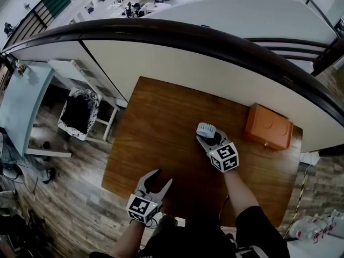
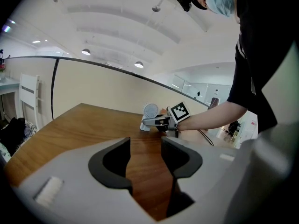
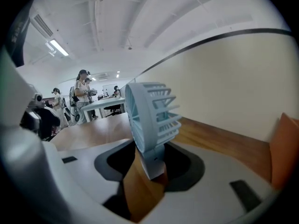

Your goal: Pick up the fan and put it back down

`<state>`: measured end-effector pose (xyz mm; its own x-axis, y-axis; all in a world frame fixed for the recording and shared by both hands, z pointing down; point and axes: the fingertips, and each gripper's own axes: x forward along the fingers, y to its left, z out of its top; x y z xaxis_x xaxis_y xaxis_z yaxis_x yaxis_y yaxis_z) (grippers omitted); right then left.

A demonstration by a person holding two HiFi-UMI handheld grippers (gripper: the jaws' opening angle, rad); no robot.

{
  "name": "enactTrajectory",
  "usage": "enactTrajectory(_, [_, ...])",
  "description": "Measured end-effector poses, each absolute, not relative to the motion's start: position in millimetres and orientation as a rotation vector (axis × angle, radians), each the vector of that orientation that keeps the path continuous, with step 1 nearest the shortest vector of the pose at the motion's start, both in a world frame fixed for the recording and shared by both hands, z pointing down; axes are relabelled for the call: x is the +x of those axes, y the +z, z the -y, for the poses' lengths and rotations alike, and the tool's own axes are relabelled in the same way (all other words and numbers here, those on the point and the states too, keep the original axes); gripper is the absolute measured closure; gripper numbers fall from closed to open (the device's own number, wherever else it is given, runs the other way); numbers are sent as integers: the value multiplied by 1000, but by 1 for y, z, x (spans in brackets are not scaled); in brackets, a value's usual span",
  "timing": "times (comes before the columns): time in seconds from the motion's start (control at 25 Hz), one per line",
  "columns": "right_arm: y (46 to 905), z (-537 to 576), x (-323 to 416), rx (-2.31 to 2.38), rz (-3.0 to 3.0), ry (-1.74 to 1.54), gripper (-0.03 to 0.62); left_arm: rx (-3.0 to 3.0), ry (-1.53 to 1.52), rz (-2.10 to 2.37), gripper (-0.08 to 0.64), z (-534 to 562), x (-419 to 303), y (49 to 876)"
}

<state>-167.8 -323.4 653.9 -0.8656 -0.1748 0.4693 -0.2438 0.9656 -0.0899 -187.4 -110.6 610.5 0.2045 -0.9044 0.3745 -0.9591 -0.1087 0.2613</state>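
Observation:
A small pale blue fan (image 1: pixel 206 128) stands on the brown wooden table (image 1: pixel 156 117), right of its middle. My right gripper (image 1: pixel 206 138) reaches it from the near side. In the right gripper view the fan (image 3: pixel 152 120) fills the middle, its stem down between the jaws of the right gripper (image 3: pixel 149 168). Bare wood shows between the left pad and the stem, so the jaws stand open round it. My left gripper (image 1: pixel 159 183) hovers open and empty near the table's front edge. From the left gripper (image 2: pixel 145 160) view I see the fan (image 2: pixel 150 111) and the right gripper (image 2: pixel 152 122) further along the table.
An orange box (image 1: pixel 269 126) sits at the table's far right corner, and shows as an orange box (image 3: pixel 286 143) at the right edge of the right gripper view. A curved white partition (image 1: pixel 215 74) runs behind the table. A white rack with dark contents (image 1: pixel 79 112) stands on the floor to the left.

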Motion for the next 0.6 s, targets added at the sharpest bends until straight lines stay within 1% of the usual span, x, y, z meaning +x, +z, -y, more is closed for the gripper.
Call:
enactTrajectory(0.28, [647,306,-155,356,2620,228,400,2057,158,1754,368,103,-192,603])
enactTrajectory(0.6, [614,273,-135,447,2646,264,402,2106,141,1752,368,89,-189,589])
